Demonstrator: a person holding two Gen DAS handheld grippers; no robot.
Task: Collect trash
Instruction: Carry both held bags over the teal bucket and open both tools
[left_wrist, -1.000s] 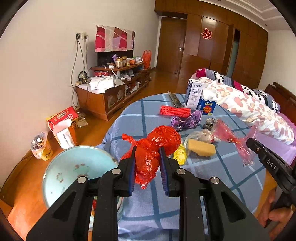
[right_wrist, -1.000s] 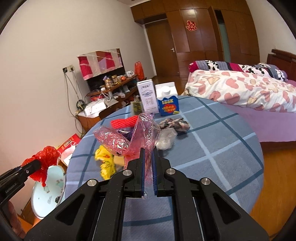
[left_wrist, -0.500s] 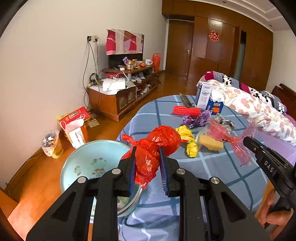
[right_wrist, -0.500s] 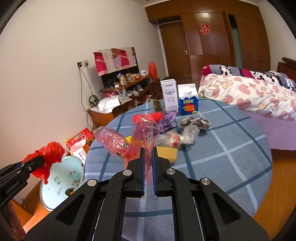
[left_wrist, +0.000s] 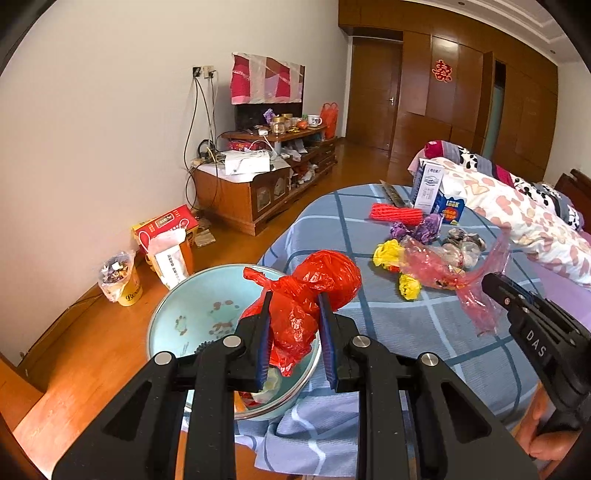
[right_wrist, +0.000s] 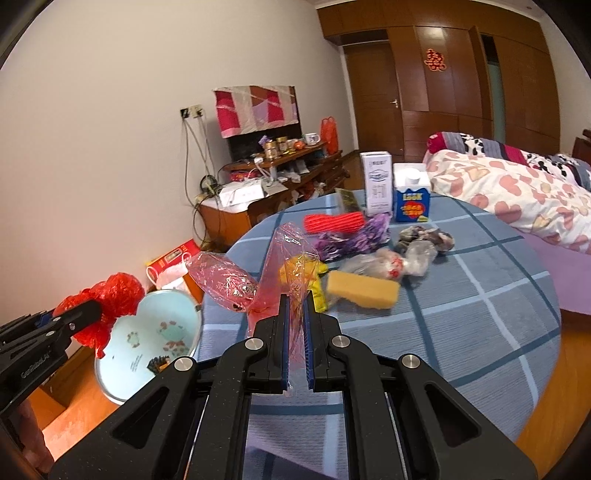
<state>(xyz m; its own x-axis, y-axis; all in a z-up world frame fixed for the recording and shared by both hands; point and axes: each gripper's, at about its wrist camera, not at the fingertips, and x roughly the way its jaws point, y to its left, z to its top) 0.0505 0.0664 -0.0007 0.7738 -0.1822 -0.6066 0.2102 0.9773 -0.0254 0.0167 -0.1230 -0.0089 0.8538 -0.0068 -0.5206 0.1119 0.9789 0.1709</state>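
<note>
My left gripper (left_wrist: 293, 299) is shut on a knotted red plastic bag (left_wrist: 314, 288) and holds it above a light-blue basin (left_wrist: 184, 314) at the table's left edge. The basin holds some scraps. My right gripper (right_wrist: 294, 301) is shut on a clear pink plastic bag (right_wrist: 236, 280) and holds it above the blue checked tablecloth (right_wrist: 461, 325). The red bag (right_wrist: 107, 299) and the basin (right_wrist: 155, 339) also show at the left of the right wrist view. The pink bag (left_wrist: 443, 269) shows in the left wrist view too.
On the table lie a yellow sponge (right_wrist: 362, 290), yellow wrappers (left_wrist: 388, 254), a purple wrapper (right_wrist: 354, 236), a red ribbed roll (right_wrist: 334, 223), a clear bag (right_wrist: 391, 262), two cartons (right_wrist: 391, 192). A bed (right_wrist: 517, 192) stands to the right, a TV cabinet (left_wrist: 258, 188) beyond.
Both grippers have moved left and back from the table. The red bag now hangs over the basin. The pink bag has moved left toward the table's edge. Both grips are unchanged.
</note>
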